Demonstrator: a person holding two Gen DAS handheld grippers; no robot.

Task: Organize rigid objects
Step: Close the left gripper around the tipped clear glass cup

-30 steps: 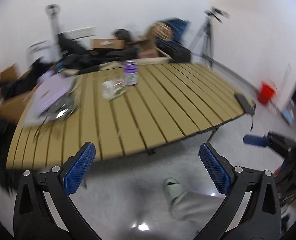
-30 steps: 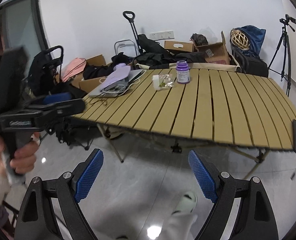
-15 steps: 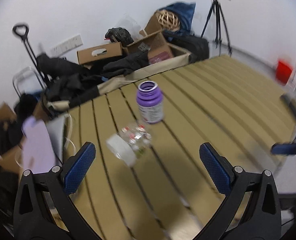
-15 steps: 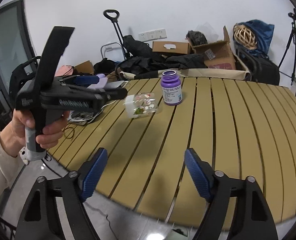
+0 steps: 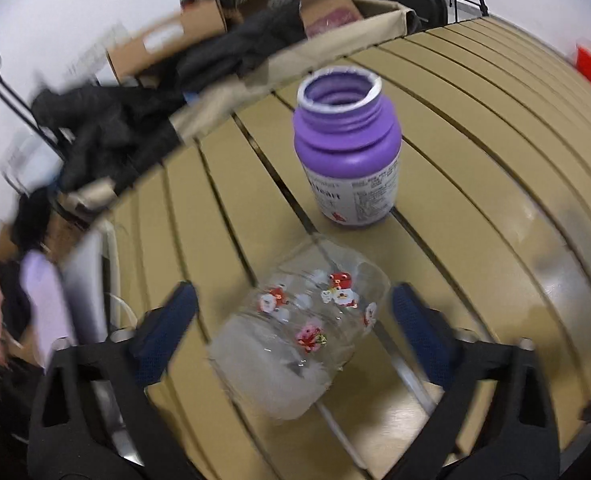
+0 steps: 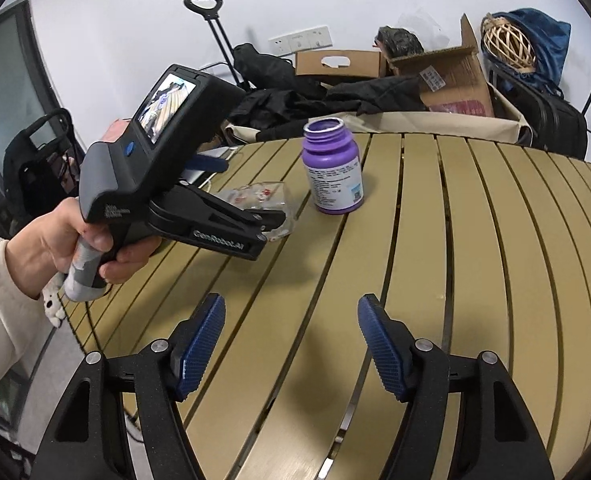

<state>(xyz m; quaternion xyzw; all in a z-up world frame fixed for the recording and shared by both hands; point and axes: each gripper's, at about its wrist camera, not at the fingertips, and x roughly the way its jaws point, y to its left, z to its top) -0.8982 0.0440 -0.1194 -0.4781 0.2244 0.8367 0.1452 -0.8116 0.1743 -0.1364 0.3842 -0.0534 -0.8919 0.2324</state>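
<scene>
Clear jar [image 5: 299, 336] is lying at frame centre, between the wide-open left gripper [image 5: 293, 320] fingers. Right gripper [image 6: 291, 344] is gaping empty

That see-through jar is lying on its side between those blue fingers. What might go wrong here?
The clear jar lies on its side on the slatted table, so it might roll off line when the open left gripper closes.

The purple bottle stands uncapped just behind it; pushing further forward could tip it.

Smooth clear walls may slip between the fingers.
</scene>
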